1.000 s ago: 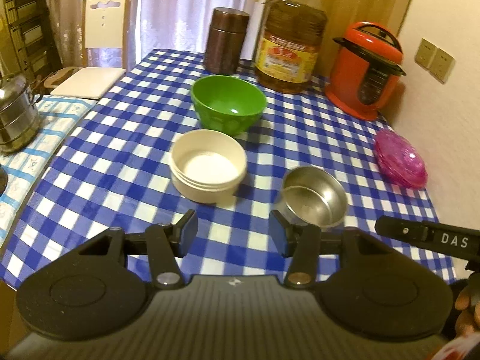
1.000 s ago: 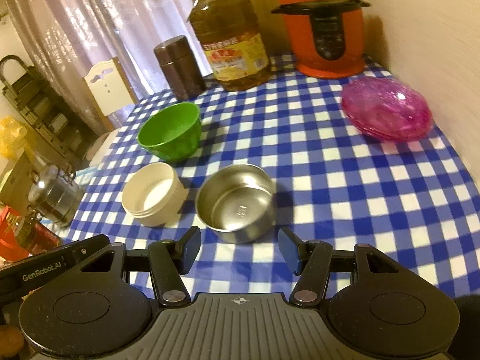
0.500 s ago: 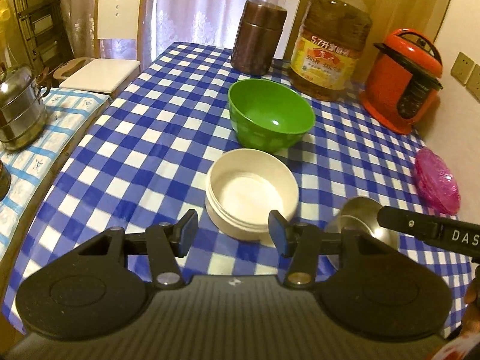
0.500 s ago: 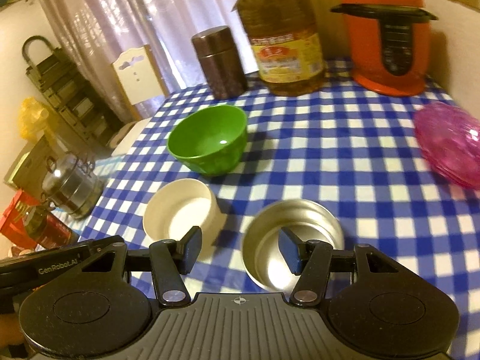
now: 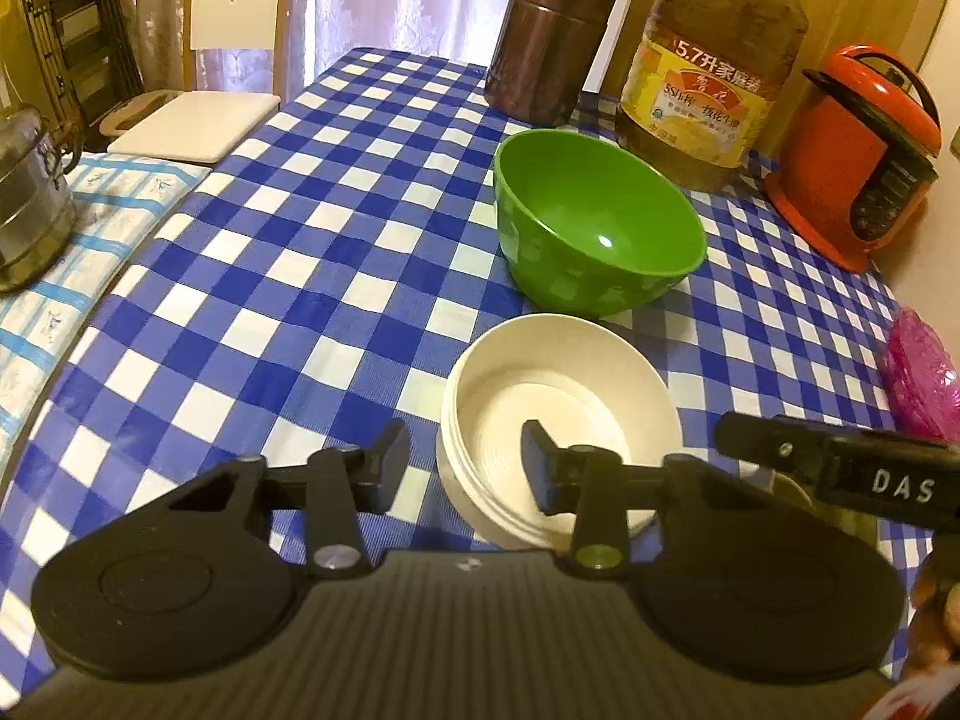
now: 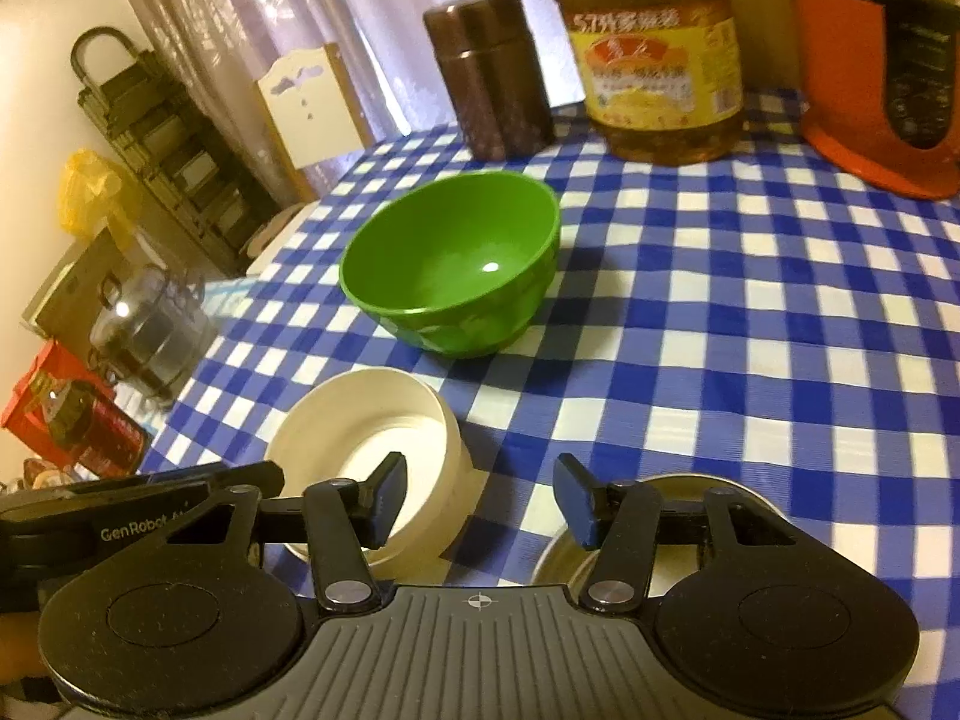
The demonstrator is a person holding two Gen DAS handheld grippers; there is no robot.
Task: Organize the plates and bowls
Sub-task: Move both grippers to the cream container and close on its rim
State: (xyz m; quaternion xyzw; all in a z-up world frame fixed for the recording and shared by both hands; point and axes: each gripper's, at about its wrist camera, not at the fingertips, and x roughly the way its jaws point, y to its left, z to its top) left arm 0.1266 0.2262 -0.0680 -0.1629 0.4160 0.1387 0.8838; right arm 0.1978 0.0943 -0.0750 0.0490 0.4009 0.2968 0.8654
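Both tongs spread wide over the bowls, gripping nothing.

We see the left tongs (image 5: 462, 468) straddling the near wall of the cream bowl (image 5: 561, 387), behind it the green bowl (image 5: 597, 222); the right tongs (image 6: 480, 498) sit above the steel bowl (image 6: 666, 495), seemingly without contact.

We see open checkered tablecloth (image 5: 312, 240) left of the green bowl (image 5: 594, 234); brown canister (image 5: 549, 42), oil bottle (image 5: 714, 72) and orange cooker (image 5: 852, 156) block the far edge.
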